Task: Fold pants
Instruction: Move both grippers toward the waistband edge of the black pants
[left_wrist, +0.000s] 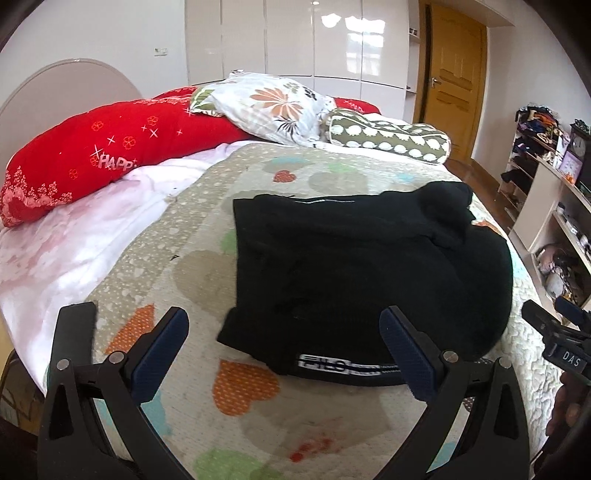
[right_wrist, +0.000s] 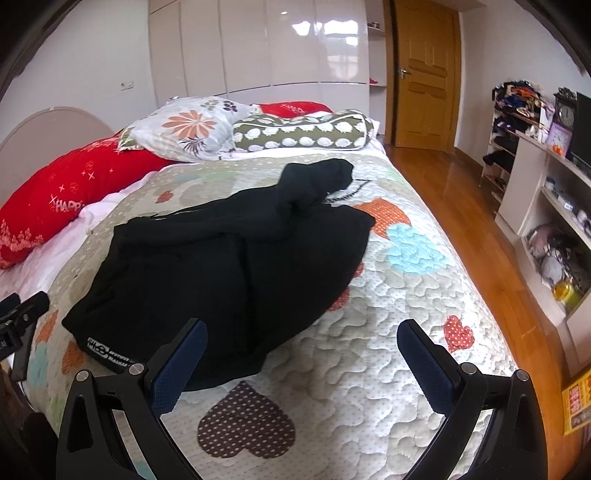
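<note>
Black pants (left_wrist: 365, 266) lie folded in a loose heap on the quilted bed cover (left_wrist: 207, 229), with a white-lettered waistband (left_wrist: 332, 363) at the near edge and a bunched end at the far right. My left gripper (left_wrist: 284, 336) is open and empty, just before the waistband. In the right wrist view the pants (right_wrist: 229, 266) lie ahead to the left, waistband (right_wrist: 107, 352) at the near left. My right gripper (right_wrist: 301, 345) is open and empty over the quilt (right_wrist: 388, 332), its left finger (right_wrist: 177, 365) beside the pants' near edge.
A red pillow (left_wrist: 110, 147), a floral pillow (left_wrist: 273, 107) and a green dotted bolster (left_wrist: 391, 138) lie at the bed's head. White shelves (right_wrist: 546, 206) with clutter stand to the right across a wooden floor (right_wrist: 461, 206). The other gripper (left_wrist: 557, 339) shows at the right edge.
</note>
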